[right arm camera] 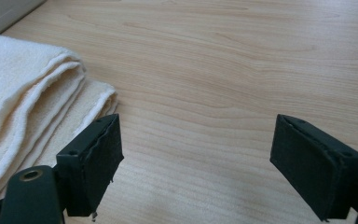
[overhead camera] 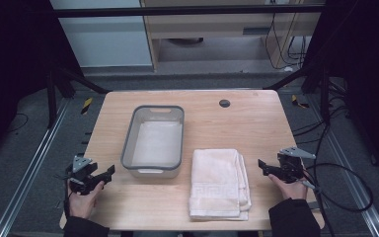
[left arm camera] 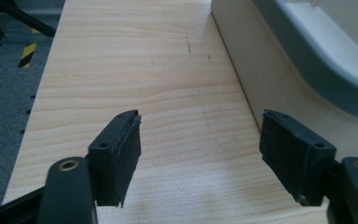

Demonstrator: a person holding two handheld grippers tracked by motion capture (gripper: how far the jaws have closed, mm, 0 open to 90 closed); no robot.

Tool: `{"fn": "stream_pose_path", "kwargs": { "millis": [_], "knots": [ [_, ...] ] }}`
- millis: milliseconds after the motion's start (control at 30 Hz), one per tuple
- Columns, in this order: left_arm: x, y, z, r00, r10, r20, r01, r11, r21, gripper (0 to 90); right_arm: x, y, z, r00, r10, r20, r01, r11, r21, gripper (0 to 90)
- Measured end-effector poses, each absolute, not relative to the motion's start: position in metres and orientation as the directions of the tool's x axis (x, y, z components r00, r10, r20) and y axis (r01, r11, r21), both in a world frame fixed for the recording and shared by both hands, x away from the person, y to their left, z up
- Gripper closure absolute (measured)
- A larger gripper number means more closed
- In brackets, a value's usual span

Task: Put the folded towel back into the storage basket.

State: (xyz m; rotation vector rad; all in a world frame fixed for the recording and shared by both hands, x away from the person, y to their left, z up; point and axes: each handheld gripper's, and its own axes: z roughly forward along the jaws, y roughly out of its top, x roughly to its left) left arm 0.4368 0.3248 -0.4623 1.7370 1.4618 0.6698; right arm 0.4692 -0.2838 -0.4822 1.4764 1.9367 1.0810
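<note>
Right gripper point(overhead camera: 266, 168) sits at the right edge of the table point(overhead camera: 256, 123), jaws pointing left at the folded towel point(overhead camera: 219, 182). Towel is just beside it, not touching; in the right gripper view the towel point(right arm camera: 23, 107) lies left of the near jaw with bare wood between the pads. Jaws spread wide, nothing held.

Left gripper point(overhead camera: 103, 177) rests at the front left of the table, pointing right toward the tub point(overhead camera: 154, 141). Jaws wide apart, empty. In the left gripper view the tub wall point(left arm camera: 279, 79) runs along the right side, close to the right-hand jaw; contact looks unlikely but the angle makes that hard to confirm.

Towel: cream terry cloth, folded into a thick rectangle, layered edges visible, woven key-pattern band near its front end. It lies just right of the tub, front centre of the table.

Tub: rectangular, pale translucent body, grey rim with rounded corners, handle cutouts at both ends.

Table: light wood grain, small dark round cap near the back edge. Pads are black, flat, slightly frayed at the edges.
</note>
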Motion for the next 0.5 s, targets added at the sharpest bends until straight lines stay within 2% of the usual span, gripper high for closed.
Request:
{"fn": "stream_pose_path", "kwargs": {
  "millis": [167,500],
  "knots": [
    [0.43,0.325,-0.455,0.236,0.964,-0.125,0.556,-0.028,0.831,31.2,0.465,-0.282,-0.476,-0.33,0.94,0.088,0.558,0.119,0.822,21.9],
    [0.425,0.32,-0.445,0.269,0.951,-0.15,0.543,-0.021,0.84,34.7,0.46,-0.279,-0.466,-0.35,0.931,0.099,0.553,0.12,0.825,27.6]
  ]
}}
